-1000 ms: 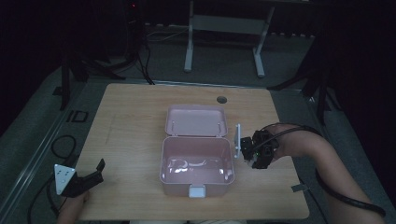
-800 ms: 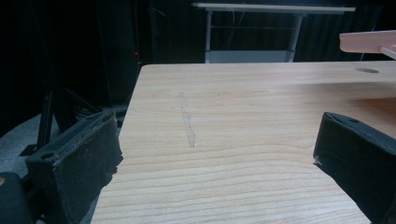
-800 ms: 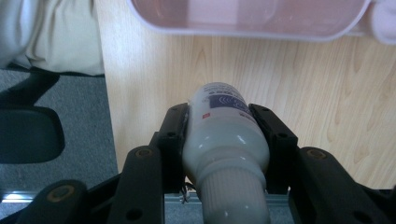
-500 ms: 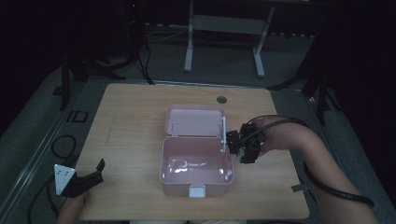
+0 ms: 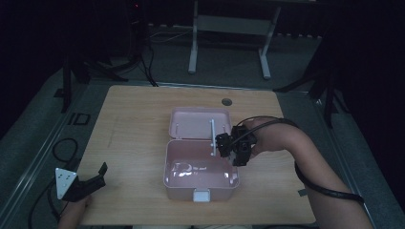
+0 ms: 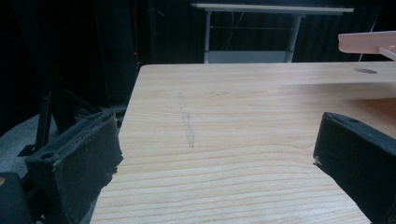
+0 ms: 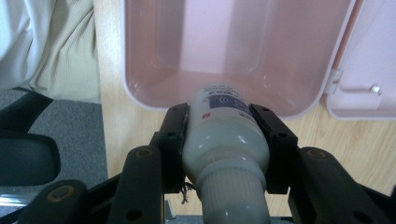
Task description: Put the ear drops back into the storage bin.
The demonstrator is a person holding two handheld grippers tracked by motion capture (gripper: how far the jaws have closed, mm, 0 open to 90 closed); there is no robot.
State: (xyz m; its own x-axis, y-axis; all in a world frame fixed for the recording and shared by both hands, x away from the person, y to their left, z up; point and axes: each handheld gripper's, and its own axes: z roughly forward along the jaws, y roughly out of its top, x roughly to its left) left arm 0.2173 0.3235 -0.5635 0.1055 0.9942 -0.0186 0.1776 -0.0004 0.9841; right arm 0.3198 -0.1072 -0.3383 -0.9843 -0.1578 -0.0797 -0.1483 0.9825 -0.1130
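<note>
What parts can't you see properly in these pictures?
- The white bottle: in the right gripper view the right gripper covers its sides, its cap runs off the bottom edge, and its label print is too small to read.
- The pink box: something glints inside it in the high view, too dim to identify.
- The left gripper: its open jaws are cut off by the picture's edges.

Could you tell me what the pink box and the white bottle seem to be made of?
The pink box looks like glossy, slightly translucent moulded plastic: soft highlights, rounded corners. The white bottle in the right gripper seems smooth, opaque plastic with a ribbed cap, faintly shiny.
</note>
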